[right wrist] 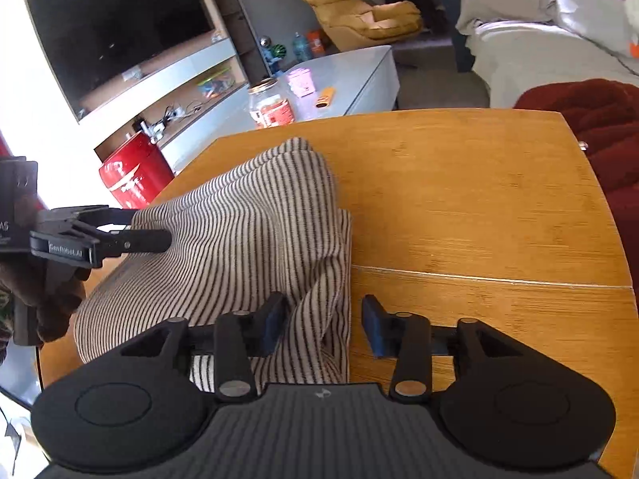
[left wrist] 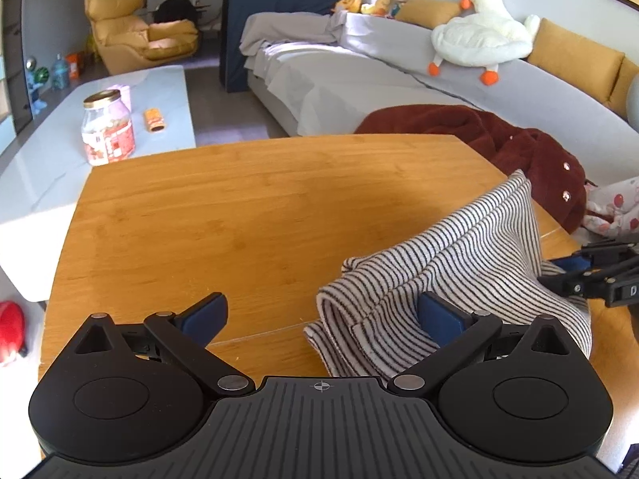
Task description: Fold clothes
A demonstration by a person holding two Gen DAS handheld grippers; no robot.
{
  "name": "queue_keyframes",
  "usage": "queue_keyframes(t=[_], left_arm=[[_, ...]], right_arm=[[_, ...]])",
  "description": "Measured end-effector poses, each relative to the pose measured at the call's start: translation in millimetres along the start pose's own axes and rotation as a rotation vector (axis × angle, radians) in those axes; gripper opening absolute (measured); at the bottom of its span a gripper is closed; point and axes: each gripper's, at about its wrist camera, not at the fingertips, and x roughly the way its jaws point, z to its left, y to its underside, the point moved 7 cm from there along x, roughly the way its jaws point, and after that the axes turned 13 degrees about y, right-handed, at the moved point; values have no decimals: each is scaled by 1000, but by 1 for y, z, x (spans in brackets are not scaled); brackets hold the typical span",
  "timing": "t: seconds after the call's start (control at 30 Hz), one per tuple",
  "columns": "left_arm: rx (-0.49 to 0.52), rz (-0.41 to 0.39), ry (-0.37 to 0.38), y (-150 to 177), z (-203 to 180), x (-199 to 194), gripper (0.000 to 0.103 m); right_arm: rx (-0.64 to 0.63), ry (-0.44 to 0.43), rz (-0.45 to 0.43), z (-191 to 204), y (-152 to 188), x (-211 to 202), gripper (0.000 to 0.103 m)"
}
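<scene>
A black-and-white striped garment (left wrist: pixel 451 267) lies bunched on the wooden table (left wrist: pixel 239 207), at its near right in the left wrist view and at its near left in the right wrist view (right wrist: pixel 247 231). My left gripper (left wrist: pixel 319 315) is open; its right finger touches the cloth's folded edge and its left finger is over bare wood. My right gripper (right wrist: pixel 325 323) is open with a fold of the cloth's right edge between its fingers. The right gripper shows at the right edge of the left wrist view (left wrist: pixel 591 275). The left gripper shows at the left of the right wrist view (right wrist: pixel 100 239).
A dark red fleece garment (left wrist: pixel 519 143) and a floral cloth (left wrist: pixel 615 207) lie on the grey sofa (left wrist: pixel 359 80) beyond the table's right edge. A white coffee table (left wrist: pixel 100 127) with a jar (left wrist: pixel 107 127) stands to the far left. A red box (right wrist: pixel 131 171) stands by the TV unit.
</scene>
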Motion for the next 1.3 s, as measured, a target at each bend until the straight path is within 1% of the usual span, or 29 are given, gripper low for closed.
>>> queue_keyframes(t=[0.03, 0.1, 0.13, 0.17, 0.2, 0.27, 0.33, 0.37, 0.4, 0.43, 0.47, 0.5, 0.53, 0.57, 0.6, 0.67, 0.77, 0.83, 0.87, 0.9, 0.97, 1.0, 1.03, 1.07, 1.1, 1.17, 1.2, 1.23, 1.3], left_arm=[[18, 0, -1, -2, -3, -4, 103], [61, -11, 45, -7, -15, -15, 103], [81, -17, 77, -9, -21, -20, 103], [96, -22, 116, -12, -28, -24, 103], [109, -25, 154, -14, -34, -27, 103], [135, -16, 207, -15, -44, -23, 103], [150, 13, 215, -14, -48, -7, 103], [142, 29, 214, -12, -46, 3, 103], [122, 43, 220, -11, -44, 13, 103], [92, 54, 234, -9, -41, 22, 103], [58, 58, 251, -8, -37, 28, 103], [18, 58, 266, -7, -32, 33, 103], [-11, 54, 268, -5, -28, 34, 103], [-38, 51, 269, -4, -25, 34, 103], [-57, 50, 264, -1, -23, 33, 103], [-104, 49, 258, 7, -22, 29, 103], [-176, 45, 271, 21, -30, 20, 103], [-156, 50, 288, 30, -48, 16, 103], [-128, 57, 296, 35, -60, 15, 103], [-108, 65, 315, 40, -72, 16, 103], [-89, 77, 381, 48, -97, 18, 103], [-79, 81, 410, 51, -108, 18, 103], [-72, 78, 425, 52, -114, 16, 103], [-71, 65, 431, 50, -115, 11, 103], [-69, 51, 437, 49, -115, 6, 103], [-68, 21, 445, 45, -114, -6, 103], [-78, -6, 428, 42, -107, -14, 103], [-96, -36, 393, 38, -95, -22, 103], [-135, -96, 319, 31, -72, -38, 103]], right_arm=[[19, 9, -10, -3, -2, -8, 54], [53, 9, -17, -8, -4, -25, 69], [67, -9, -12, -11, -3, -33, 75], [87, -39, 8, -14, -1, -40, 86], [110, -71, 42, -15, 4, -43, 91], [171, -149, 129, -12, 15, -45, 92], [244, -245, 221, -3, 28, -40, 92], [277, -293, 252, 4, 34, -37, 90], [303, -330, 270, 10, 36, -33, 83], [329, -355, 284, 15, 36, -27, 78], [351, -364, 294, 17, 36, -20, 68], [371, -368, 303, 18, 35, -14, 66], [384, -352, 305, 17, 33, -7, 64], [388, -329, 302, 14, 31, -2, 55], [389, -307, 295, 11, 28, 3, 53], [369, -270, 252, 5, 16, 10, 53], [248, -152, 135, 3, -8, 18, 53], [140, -41, 38, 5, -25, 23, 53], [76, 25, -13, 6, -33, 25, 55], [24, 86, -53, 6, -41, 27, 56], [-37, 164, -97, 8, -54, 31, 57], [-43, 168, -107, 8, -60, 31, 58], [-41, 149, -114, 10, -63, 28, 60], [-42, 129, -123, 13, -66, 25, 70], [-53, 107, -142, 16, -67, 19, 77], [-96, 89, -187, 21, -65, 4, 82], [-125, 88, -212, 23, -61, -4, 82], [-152, 82, -236, 25, -57, -12, 83], [-192, 41, -263, 36, -47, -26, 83]])
